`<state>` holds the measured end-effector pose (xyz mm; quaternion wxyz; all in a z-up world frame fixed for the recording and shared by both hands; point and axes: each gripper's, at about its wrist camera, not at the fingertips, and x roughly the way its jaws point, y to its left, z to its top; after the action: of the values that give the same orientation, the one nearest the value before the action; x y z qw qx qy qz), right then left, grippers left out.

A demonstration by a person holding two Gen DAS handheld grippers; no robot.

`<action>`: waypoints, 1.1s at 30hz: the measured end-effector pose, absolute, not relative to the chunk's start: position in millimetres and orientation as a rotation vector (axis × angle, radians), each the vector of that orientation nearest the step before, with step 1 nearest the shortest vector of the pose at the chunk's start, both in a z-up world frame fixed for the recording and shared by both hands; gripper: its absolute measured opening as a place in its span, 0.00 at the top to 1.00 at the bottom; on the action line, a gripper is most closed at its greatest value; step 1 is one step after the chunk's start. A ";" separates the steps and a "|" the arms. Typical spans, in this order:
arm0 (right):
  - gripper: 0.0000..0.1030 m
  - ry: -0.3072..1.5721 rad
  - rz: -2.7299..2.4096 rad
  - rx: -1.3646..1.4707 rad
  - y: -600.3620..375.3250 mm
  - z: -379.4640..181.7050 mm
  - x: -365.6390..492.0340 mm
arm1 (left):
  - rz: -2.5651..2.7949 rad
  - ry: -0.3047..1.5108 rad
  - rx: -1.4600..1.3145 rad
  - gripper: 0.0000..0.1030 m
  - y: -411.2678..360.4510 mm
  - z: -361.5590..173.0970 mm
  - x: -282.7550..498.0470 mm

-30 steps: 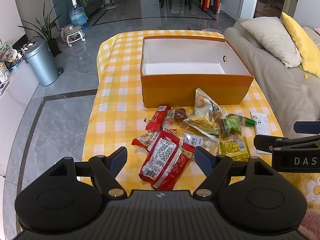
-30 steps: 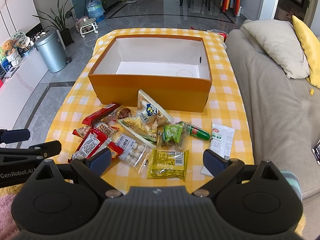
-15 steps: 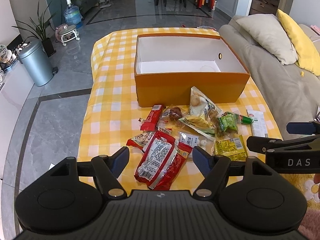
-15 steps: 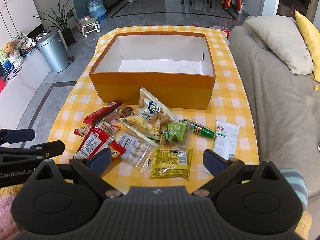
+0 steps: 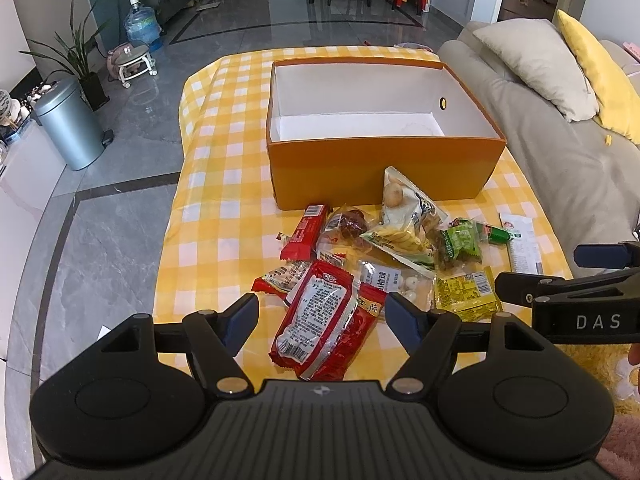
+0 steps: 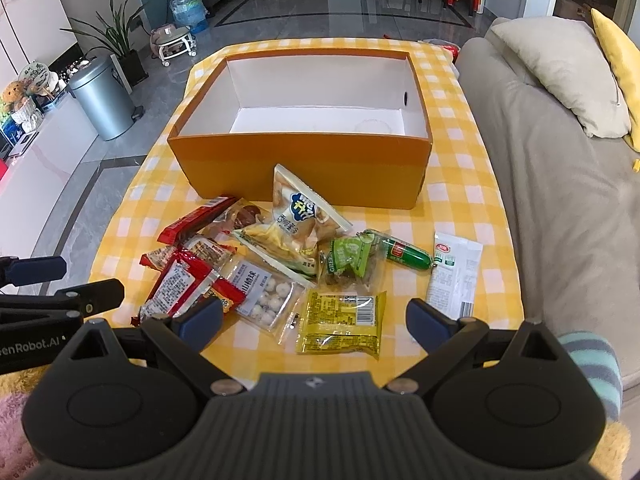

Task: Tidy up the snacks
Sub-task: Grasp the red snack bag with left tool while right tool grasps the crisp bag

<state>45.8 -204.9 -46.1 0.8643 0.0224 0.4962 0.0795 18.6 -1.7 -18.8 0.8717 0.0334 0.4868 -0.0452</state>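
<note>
You have not put any snack away yet. The orange box [image 6: 300,176] at the far side of the checked table [image 6: 460,168] has nothing in it. All the snacks [image 6: 288,264] lie in a pile on the near side, just in front of the box. Your left gripper [image 5: 322,316] and right gripper [image 6: 314,318] both hang wide open over the pile, holding nothing. Every packet is left to do.

Daylight filled the room, bright and even – it glared off the polished floor [image 5: 256,12] far back in both views. Shadows under the snacks [image 6: 276,264] were soft and short. Focus stayed sharp at centre; fisheye bending curved the edges, and the corners went black – no motion blur.
</note>
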 end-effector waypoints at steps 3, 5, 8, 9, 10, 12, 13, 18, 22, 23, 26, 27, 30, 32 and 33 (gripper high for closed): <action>0.09 1.041 0.176 0.051 -205.1 -48.2 48.0 | -0.109 1.021 0.070 0.18 -1.5 -19.8 20.6; 0.12 1.038 0.186 0.059 -205.8 -50.6 49.2 | -0.120 1.022 0.071 0.18 -1.5 -20.4 22.5; 0.19 1.032 0.203 0.059 -204.6 -56.5 52.4 | -0.142 1.036 0.078 0.18 -0.5 -24.8 26.7; 0.21 1.037 0.212 0.054 -203.6 -59.4 54.2 | -0.144 1.044 0.084 0.18 -0.2 -27.3 28.6; 0.22 1.042 0.223 0.050 -202.4 -62.8 56.5 | -0.143 1.053 0.089 0.18 0.3 -30.3 30.6; 0.22 1.039 0.244 0.045 -199.8 -69.6 60.4 | -0.140 1.081 0.097 0.18 1.6 -37.7 35.2; 0.24 1.037 0.250 0.041 -198.9 -71.9 62.0 | -0.138 1.095 0.098 0.18 2.3 -41.5 37.3; 0.29 1.024 0.289 0.025 -195.8 -87.0 74.5 | -0.159 1.159 0.101 0.16 4.5 -60.1 47.1; 0.29 1.045 0.302 0.064 -197.8 -99.6 93.0 | -0.180 1.191 0.150 0.15 1.3 -76.3 54.7; 0.27 1.054 0.302 0.078 -197.9 -102.8 97.9 | -0.185 1.199 0.163 0.15 0.3 -79.9 56.9; 0.24 1.084 0.299 0.125 -196.1 -114.0 113.9 | -0.201 1.221 0.200 0.15 -4.0 -90.8 63.6; 0.24 1.094 0.301 0.144 -194.8 -117.9 119.6 | -0.207 1.229 0.207 0.15 -5.5 -94.6 66.1; 0.25 1.100 0.314 0.188 -191.1 -124.8 130.6 | -0.229 1.254 0.227 0.15 -10.8 -105.1 72.3; 0.25 1.101 0.321 0.194 -185.9 -129.1 138.5 | -0.235 1.268 0.242 0.15 -14.1 -112.1 76.8; 0.25 1.103 0.322 0.197 -184.5 -131.6 142.8 | -0.237 1.276 0.248 0.15 -15.2 -115.1 79.1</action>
<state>142.8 -184.5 -131.6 0.8349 0.0930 0.5207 0.1520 79.1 -15.2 -115.1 0.7895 0.1150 0.5927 -0.1099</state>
